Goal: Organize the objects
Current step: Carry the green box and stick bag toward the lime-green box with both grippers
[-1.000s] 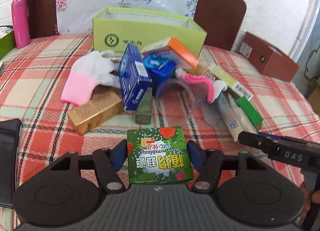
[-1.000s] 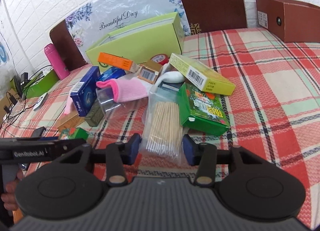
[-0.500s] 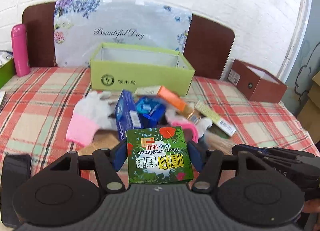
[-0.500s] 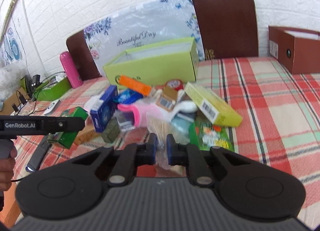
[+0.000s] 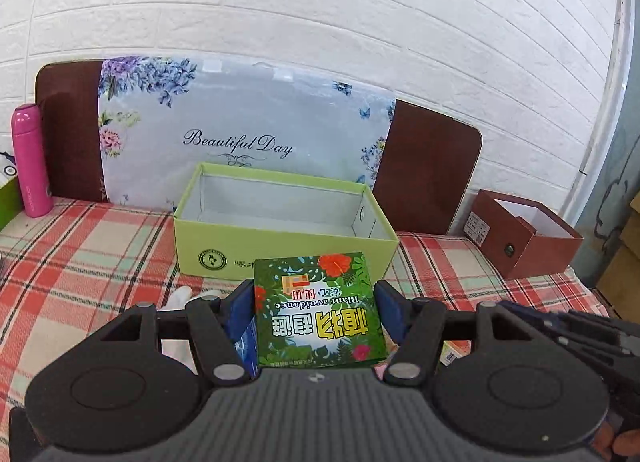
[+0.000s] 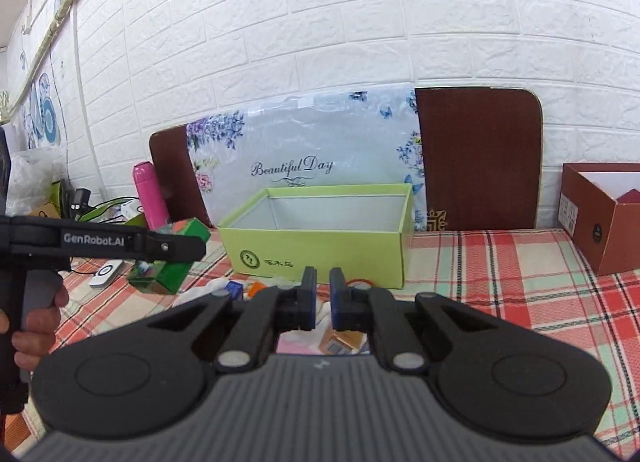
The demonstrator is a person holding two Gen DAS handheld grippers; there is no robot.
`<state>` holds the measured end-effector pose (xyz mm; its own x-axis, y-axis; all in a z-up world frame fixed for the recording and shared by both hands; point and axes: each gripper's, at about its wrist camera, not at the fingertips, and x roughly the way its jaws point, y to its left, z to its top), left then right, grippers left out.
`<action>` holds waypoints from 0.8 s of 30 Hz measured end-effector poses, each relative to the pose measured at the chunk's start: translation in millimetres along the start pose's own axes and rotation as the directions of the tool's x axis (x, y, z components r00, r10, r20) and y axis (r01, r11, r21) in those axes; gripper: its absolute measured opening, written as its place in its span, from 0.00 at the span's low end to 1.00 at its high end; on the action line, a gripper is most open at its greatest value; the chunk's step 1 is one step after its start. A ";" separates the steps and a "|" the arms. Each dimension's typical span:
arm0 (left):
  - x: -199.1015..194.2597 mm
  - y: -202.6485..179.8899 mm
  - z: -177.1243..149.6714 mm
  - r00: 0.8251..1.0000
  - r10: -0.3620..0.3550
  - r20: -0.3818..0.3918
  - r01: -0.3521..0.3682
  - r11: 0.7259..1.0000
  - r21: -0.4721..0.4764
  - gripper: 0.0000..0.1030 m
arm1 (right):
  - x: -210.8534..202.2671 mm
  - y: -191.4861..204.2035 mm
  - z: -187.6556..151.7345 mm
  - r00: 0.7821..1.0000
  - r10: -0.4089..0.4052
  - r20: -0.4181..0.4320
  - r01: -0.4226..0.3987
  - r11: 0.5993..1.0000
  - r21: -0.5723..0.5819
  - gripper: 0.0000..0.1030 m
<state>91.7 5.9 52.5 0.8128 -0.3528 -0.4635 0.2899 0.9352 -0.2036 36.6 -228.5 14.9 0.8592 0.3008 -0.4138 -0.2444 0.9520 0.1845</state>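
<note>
My left gripper (image 5: pixel 316 302) is shut on a green leaf-printed box (image 5: pixel 320 314), held flat between both pads above the checked tablecloth. The right wrist view shows that same box (image 6: pixel 176 262) at the left, a hand on the grip beneath it. Straight ahead stands an open lime-green carton (image 5: pixel 280 238), nothing visible in its white inside. My right gripper (image 6: pixel 323 298) is shut, with a thin sliver of clear plastic from the toothpick bag between its pads. The rest of that bag is hidden under the gripper body. The lime carton (image 6: pixel 320 250) stands just beyond its fingertips.
A floral "Beautiful Day" board (image 5: pixel 240 142) and two brown chair backs stand behind the carton. A pink bottle (image 5: pixel 30 166) stands at far left, an open brown box (image 5: pixel 524 238) at right. The pile of small boxes and gloves (image 6: pixel 248 288) lies mostly hidden below both grippers.
Both grippers rose and tilted up, so the pile dropped out of sight. The right gripper closed on the clear toothpick bag. The left kept hold of the green box.
</note>
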 end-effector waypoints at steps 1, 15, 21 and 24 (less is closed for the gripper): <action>-1.5 0.0 -1.1 1.000 -0.011 0.003 0.011 1.000 0.004 0.65 | 2.4 -3.4 -8.7 0.999 0.004 -0.046 -0.004 1.000 0.004 0.09; 11.6 10.6 -26.1 0.996 -0.017 -0.089 0.014 0.999 -0.030 0.65 | 17.1 -14.5 -105.4 0.927 0.003 -0.374 0.001 1.000 0.010 0.22; 11.0 12.0 -15.7 0.997 -0.013 -0.070 0.012 1.000 -0.023 0.65 | 3.7 -9.9 -61.2 0.972 0.042 -0.231 -0.045 0.999 -0.007 0.21; 14.5 9.7 -2.2 0.999 -0.030 -0.041 0.029 0.999 -0.014 0.65 | 14.1 -7.6 -28.3 0.987 0.061 -0.148 -0.064 0.998 -0.016 0.21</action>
<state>105.2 9.8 41.8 0.7825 -0.3815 -0.4921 0.3066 0.9240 -0.2288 37.8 -229.8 -17.6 0.7665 0.3637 -0.5294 -0.3063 0.9315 0.1964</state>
